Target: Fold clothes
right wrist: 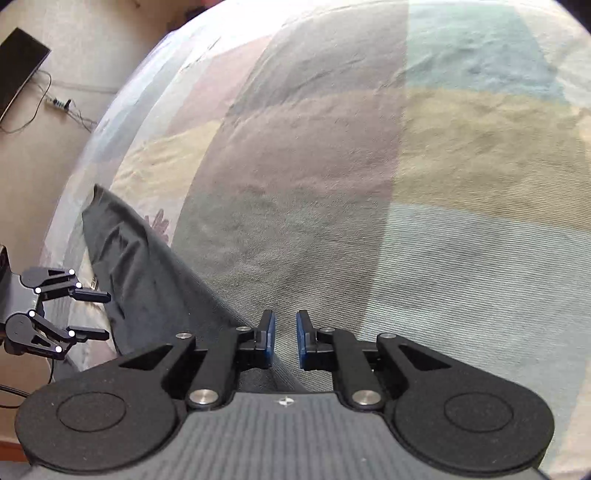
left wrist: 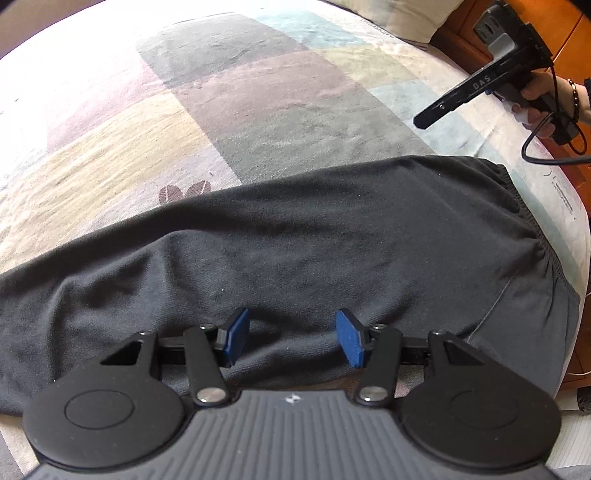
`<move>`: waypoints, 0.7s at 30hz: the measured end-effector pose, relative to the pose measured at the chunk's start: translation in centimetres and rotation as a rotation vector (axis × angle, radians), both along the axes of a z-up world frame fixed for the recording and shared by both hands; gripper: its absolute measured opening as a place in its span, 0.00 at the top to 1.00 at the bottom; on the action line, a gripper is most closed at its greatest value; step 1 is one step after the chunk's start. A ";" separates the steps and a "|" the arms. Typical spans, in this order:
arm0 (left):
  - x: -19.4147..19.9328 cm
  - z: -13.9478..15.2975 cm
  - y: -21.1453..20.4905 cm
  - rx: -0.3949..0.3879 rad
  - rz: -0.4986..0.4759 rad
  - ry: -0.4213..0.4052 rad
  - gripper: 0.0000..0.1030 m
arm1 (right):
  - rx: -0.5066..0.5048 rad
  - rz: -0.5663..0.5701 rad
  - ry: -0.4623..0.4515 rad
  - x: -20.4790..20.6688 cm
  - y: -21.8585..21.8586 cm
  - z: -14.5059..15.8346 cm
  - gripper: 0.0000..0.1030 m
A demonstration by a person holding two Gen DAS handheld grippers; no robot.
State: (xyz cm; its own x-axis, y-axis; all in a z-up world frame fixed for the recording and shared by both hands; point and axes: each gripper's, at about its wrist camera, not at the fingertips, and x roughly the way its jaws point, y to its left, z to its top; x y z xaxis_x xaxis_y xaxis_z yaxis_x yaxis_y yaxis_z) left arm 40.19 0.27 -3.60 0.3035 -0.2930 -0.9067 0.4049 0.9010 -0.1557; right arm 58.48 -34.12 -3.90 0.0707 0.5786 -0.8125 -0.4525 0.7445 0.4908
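Observation:
A dark grey garment (left wrist: 295,240) lies spread across a bed with a pastel patchwork cover (left wrist: 258,92); its gathered elastic waistband (left wrist: 532,229) is at the right. My left gripper (left wrist: 291,338) hovers over the garment's near part, open, its blue pads (left wrist: 349,338) wide apart with nothing pinched. In the right wrist view the garment (right wrist: 147,277) runs along the left, by the bed's edge. My right gripper (right wrist: 286,339) stands over the cover beside the cloth's edge, its pads a narrow gap apart with nothing between them. A hand holds it at the far right (left wrist: 421,123).
A pillow (left wrist: 406,18) lies at the bed's far end. Wooden furniture (left wrist: 480,22) stands beyond the right side. Left of the bed, the floor holds a dark flat panel (right wrist: 18,66) and a power strip with cables (right wrist: 59,103). The left gripper (right wrist: 88,314) shows there, open.

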 end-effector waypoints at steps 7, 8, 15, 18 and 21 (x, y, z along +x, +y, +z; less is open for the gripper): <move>-1.7 -0.7 -1.4 -0.023 0.008 0.035 0.48 | -0.144 0.065 0.024 -7.0 -1.9 -0.1 0.77; -2.0 -0.9 -1.7 -0.024 0.005 0.041 0.48 | -0.189 0.061 0.025 -7.8 -1.8 -1.0 0.77; -2.8 -1.0 -2.5 0.003 -0.011 0.053 0.48 | -0.292 -0.264 -0.147 -9.3 -3.9 -2.3 0.95; -3.4 -0.4 -2.9 0.037 -0.060 0.028 0.48 | -0.261 -0.253 -0.168 -11.7 -3.2 -1.1 0.73; -5.2 0.3 -3.4 0.080 -0.138 0.002 0.48 | -0.236 -0.150 -0.212 -16.0 -1.2 0.4 0.68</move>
